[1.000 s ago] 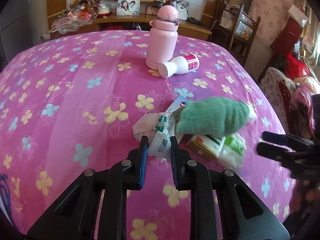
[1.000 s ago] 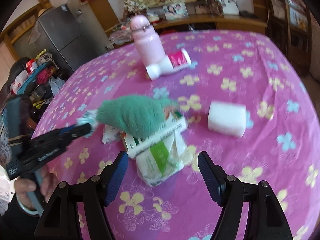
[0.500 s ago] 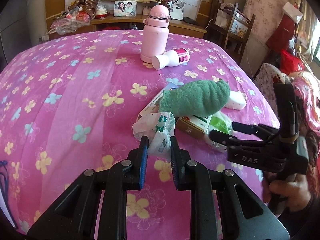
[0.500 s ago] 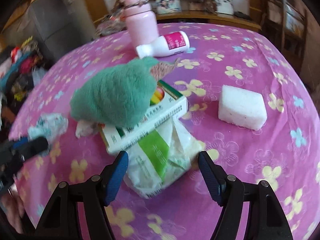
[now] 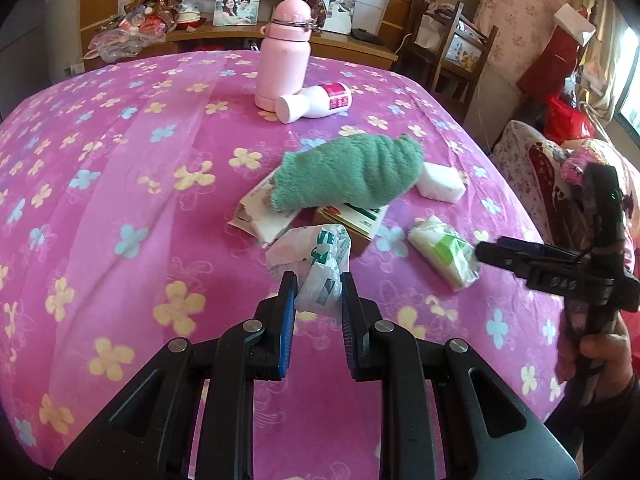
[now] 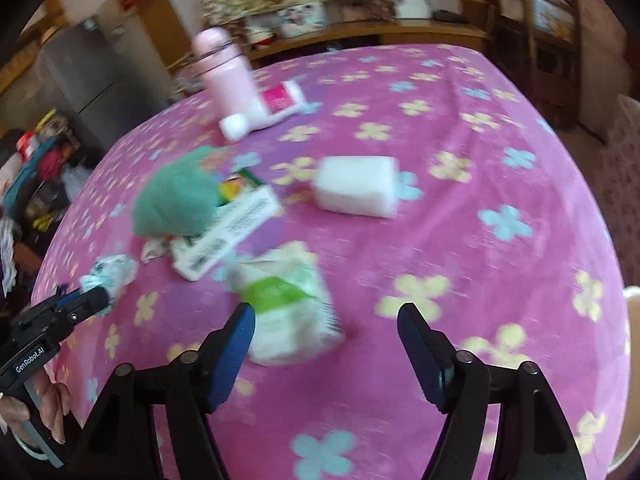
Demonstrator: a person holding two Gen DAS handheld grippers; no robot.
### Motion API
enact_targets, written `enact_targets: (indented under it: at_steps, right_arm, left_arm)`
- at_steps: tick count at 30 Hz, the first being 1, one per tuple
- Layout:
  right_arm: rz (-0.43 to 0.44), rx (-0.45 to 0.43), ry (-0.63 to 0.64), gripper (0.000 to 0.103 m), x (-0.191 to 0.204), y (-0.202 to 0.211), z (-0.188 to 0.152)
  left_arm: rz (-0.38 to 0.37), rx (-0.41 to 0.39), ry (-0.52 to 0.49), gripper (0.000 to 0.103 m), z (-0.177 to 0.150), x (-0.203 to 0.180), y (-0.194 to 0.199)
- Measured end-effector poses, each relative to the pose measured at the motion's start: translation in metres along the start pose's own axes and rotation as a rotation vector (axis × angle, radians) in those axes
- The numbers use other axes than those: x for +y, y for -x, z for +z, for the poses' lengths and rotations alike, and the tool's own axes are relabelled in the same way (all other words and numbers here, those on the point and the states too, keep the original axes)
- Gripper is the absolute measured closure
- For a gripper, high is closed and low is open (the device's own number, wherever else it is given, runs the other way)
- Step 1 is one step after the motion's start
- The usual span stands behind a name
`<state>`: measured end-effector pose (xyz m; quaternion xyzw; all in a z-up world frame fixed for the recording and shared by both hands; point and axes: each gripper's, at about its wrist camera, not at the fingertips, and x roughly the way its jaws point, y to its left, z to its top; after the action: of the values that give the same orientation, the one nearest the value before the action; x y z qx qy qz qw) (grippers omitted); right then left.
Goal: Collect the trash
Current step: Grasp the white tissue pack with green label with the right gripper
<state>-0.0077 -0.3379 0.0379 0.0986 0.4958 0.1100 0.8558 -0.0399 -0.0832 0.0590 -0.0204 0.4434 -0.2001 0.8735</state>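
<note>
The left gripper [image 5: 317, 286] is clamped on a crumpled white-and-green wrapper [image 5: 314, 258], held just above the pink flowered tablecloth [image 5: 120, 184] on the near side of the clutter. The right gripper [image 6: 324, 316] stands with its jaws wide apart; they have just been opening, and the green-and-white tissue pack [image 6: 286, 304] lies flat on the cloth between and just beyond its fingertips, nearer the left one, with no pad pressing on it. Just beyond the pack a flat white-and-green carton [image 5: 352, 220] sits under a rolled green towel [image 5: 348, 178], and a white foam block [image 5: 440, 182] lies to their right, apart from the pack. Toward the far edge a pink flask [image 5: 283, 56] stands upright with a white bottle [image 5: 316, 103] lying on its side against its base. The left half of the cloth and the near strip by both grippers are open; the right edge falls away close beside the pack, with a wooden chair [image 5: 452, 56] beyond the far right corner.
</note>
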Motion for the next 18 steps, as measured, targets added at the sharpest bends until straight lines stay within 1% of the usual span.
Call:
enact_targets:
  at_steps: [2, 4, 5, 6, 8, 9, 10, 13, 17, 18]
  right_arm:
    - [0.002, 0.026, 0.083, 0.031, 0.018, -0.016, 0.005]
    - [-0.014, 0.064, 0.131, 0.031, 0.029, -0.032, 0.005]
    - [-0.027, 0.071, 0.142, 0.033, 0.032, -0.037, 0.005]
    - [-0.054, 0.033, 0.154, 0.047, 0.034, -0.034, 0.001]
    - [-0.062, 0.018, 0.137, 0.058, 0.029, -0.028, -0.004]
    - [-0.048, 0.018, 0.126, 0.062, 0.028, -0.024, -0.008]
    - [-0.036, 0.017, 0.115, 0.062, 0.025, -0.019, -0.012]
    - [-0.046, -0.022, 0.113, 0.062, 0.019, 0.007, -0.025]
    - [-0.039, -0.07, 0.073, 0.062, 0.006, 0.041, -0.04]
    - [-0.042, -0.079, 0.065, 0.062, 0.004, 0.047, -0.039]
  left_arm:
    - [-0.003, -0.003, -0.004, 0.085, -0.001, -0.003, 0.003]
    - [-0.006, -0.007, -0.003, 0.085, -0.003, -0.004, 0.006]
    - [-0.006, -0.009, -0.002, 0.085, -0.004, -0.005, 0.008]
    - [-0.004, -0.011, -0.003, 0.085, -0.005, -0.005, 0.01]
    - [0.0, -0.012, -0.008, 0.085, -0.007, -0.008, 0.011]
    - [0.003, -0.011, -0.013, 0.085, -0.008, -0.011, 0.011]
    - [0.005, -0.01, -0.018, 0.085, -0.009, -0.013, 0.011]
    - [-0.005, -0.009, -0.025, 0.085, -0.011, -0.024, 0.009]
    - [-0.034, -0.007, -0.039, 0.085, -0.012, -0.048, 0.007]
    - [-0.039, -0.007, -0.049, 0.085, -0.012, -0.056, 0.006]
